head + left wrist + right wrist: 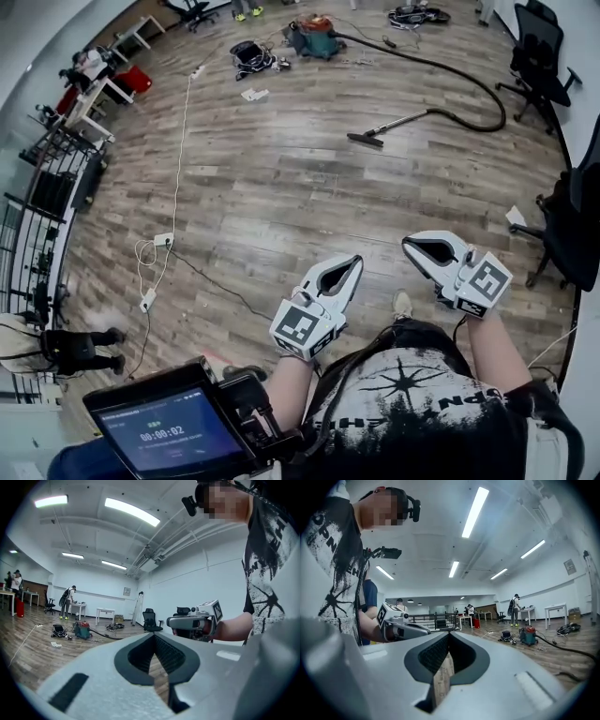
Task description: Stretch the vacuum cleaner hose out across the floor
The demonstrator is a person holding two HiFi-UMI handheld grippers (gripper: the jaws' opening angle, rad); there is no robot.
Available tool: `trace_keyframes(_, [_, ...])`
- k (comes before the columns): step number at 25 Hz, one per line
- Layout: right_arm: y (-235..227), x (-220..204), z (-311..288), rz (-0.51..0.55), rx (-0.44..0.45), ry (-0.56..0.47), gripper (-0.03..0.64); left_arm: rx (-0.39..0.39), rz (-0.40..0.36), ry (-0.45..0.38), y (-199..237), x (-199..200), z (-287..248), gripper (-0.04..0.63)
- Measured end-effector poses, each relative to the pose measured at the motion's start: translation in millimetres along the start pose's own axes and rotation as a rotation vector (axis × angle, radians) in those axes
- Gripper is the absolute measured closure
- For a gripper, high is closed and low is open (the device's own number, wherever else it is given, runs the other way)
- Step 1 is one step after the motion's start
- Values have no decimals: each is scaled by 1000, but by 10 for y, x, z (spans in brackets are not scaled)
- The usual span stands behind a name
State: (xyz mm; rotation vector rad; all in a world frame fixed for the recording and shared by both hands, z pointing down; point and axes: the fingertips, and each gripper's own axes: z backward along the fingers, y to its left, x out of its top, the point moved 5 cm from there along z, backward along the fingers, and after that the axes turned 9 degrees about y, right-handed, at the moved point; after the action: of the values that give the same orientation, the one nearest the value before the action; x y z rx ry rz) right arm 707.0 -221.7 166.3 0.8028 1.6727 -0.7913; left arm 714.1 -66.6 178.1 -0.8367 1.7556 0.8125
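Observation:
A teal vacuum cleaner (314, 38) stands far across the wooden floor. Its black hose (464, 77) curves right and back to a metal wand with a floor nozzle (366, 139). The same vacuum cleaner (82, 630) shows small in the left gripper view, and the vacuum cleaner (528, 635) also in the right gripper view. My left gripper (356, 262) and right gripper (407, 243) are held level near my body, both shut and empty, well short of the hose.
A white power cable with a socket block (163, 241) runs along the floor at left. Office chairs (539, 56) stand at right, desks and a railing (47, 178) at left. A black bag (251, 56) and papers lie near the vacuum. People stand at the far tables.

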Motion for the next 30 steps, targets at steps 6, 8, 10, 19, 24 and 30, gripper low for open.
trace_keyframes(6, [-692,133,-109,30,71,35,611,53,25,-8,322,281,-530,595])
trace_keyframes(8, [-924,163,-118,39,87,40,611,71,26,-8,425,353,-701,595])
trace_keyframes(10, [-1152,161,-116,39,94,41,611,88,34,-12,520,389,-865,595])
trace_keyframes(19, [-1861,198,-56,27,146,29,611,139,31,-12,734,640,-1458,595])
trace_keyframes(24, [-2099,167,-118,26,164,30,611,157,40,12,833,636,-1620,595])
trace_keyframes(30, [-2239,92,-324,13,179,43,611,162,51,18,1064,600,-1707,595])
